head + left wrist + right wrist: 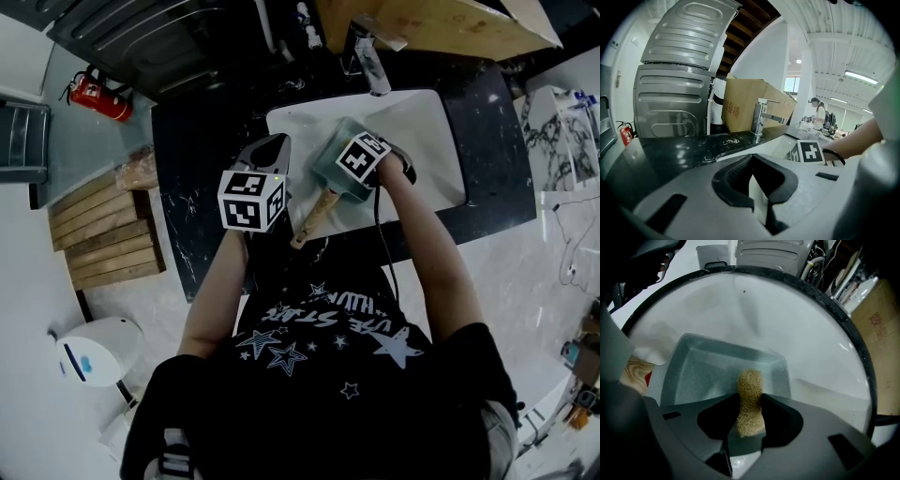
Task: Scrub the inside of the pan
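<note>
pan: square, speckled grey-green, wooden handle | right tool: pinching sponge

head: overhead, sink | left: level, same sink | right: close, into pan

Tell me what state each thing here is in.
Grey-green square pan with wooden handle: lying in the white sink.
Tan sponge: squeezed between jaws, inside the pan.
Right gripper: shut on the sponge.
Left gripper: jaws nearly together, off the pan.
Chrome tap: no water running.

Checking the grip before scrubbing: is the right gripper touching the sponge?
Touching: in the right gripper view, the right gripper pinches the sponge between its jaws.
</note>
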